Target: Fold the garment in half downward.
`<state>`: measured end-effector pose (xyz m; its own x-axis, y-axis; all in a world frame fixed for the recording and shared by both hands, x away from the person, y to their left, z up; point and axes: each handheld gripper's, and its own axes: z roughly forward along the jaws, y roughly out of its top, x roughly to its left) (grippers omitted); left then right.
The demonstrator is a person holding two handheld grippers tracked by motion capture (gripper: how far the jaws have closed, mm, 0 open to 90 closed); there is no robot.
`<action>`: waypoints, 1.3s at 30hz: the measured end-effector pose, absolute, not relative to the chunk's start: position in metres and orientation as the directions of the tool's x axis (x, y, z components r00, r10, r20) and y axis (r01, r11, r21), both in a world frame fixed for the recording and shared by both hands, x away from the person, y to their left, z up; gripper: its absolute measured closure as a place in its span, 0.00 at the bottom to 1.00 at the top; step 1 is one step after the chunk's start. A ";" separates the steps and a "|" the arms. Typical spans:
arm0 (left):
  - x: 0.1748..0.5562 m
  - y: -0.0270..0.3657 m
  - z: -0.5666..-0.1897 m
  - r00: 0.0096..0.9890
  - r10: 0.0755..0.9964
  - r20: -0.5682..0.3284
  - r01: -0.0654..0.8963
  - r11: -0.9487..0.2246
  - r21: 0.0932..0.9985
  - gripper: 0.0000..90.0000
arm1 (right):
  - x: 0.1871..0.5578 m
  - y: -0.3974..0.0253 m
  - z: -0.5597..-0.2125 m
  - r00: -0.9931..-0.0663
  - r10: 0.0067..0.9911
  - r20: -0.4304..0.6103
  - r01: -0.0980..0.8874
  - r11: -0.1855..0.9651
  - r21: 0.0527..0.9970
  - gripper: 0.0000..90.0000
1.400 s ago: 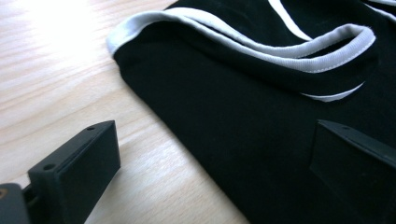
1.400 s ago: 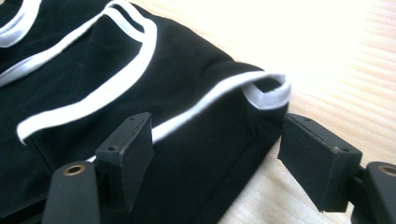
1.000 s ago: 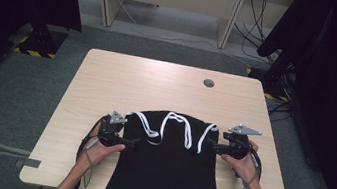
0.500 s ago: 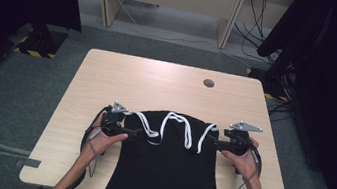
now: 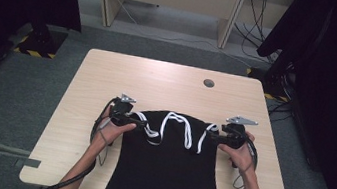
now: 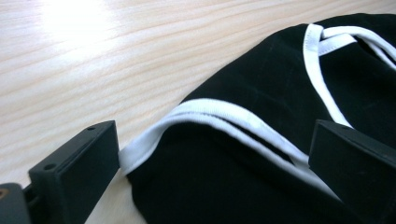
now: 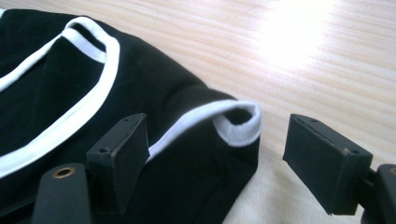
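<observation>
So we've got a black garment (image 5: 168, 168) with white trim lying flat on the near half of a pale wood-grain table (image 5: 168, 82), its lower end hanging off the near edge. The fabric looks like soft, matte knit, and the white binding (image 5: 177, 126) is a smooth folded band that loops around the openings at the top end. At the garment's top left corner our left gripper (image 5: 131, 118) has its chunky black jaws spread wide, one on each side of the white-edged corner (image 6: 196, 116), and we can't see them pinching it. Our right gripper (image 5: 215, 137) is the same at the top right corner: jaws wide apart, with the curled-over white hem (image 7: 233, 121) sitting in the gap, the inner jaw right against the cloth. No labels or writing anywhere that we can read.
</observation>
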<state>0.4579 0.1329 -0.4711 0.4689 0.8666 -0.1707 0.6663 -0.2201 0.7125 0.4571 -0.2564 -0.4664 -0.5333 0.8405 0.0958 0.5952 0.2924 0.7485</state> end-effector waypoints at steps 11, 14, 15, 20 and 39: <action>0.465 0.120 -0.478 0.495 0.867 -0.056 0.630 -0.314 0.710 0.20 | 0.480 -0.239 -0.474 -0.534 0.844 0.043 0.613 0.352 0.708 0.36; 0.458 0.120 -0.477 0.539 0.840 -0.061 0.593 -0.327 0.735 0.40 | 0.477 -0.235 -0.473 -0.558 0.830 0.016 0.590 0.383 0.711 0.52; 0.458 0.120 -0.477 0.539 0.840 -0.061 0.593 -0.327 0.735 0.48 | 0.475 -0.235 -0.473 -0.570 0.822 0.014 0.584 0.393 0.710 0.59; 0.452 0.116 -0.477 0.558 0.822 -0.118 0.596 -0.298 0.746 0.75 | 0.471 -0.231 -0.472 -0.605 0.795 0.030 0.574 0.409 0.709 0.86; 0.459 0.118 -0.465 0.553 0.816 -0.170 0.590 -0.239 0.771 0.87 | 0.478 -0.230 -0.458 -0.612 0.791 0.021 0.556 0.411 0.722 0.94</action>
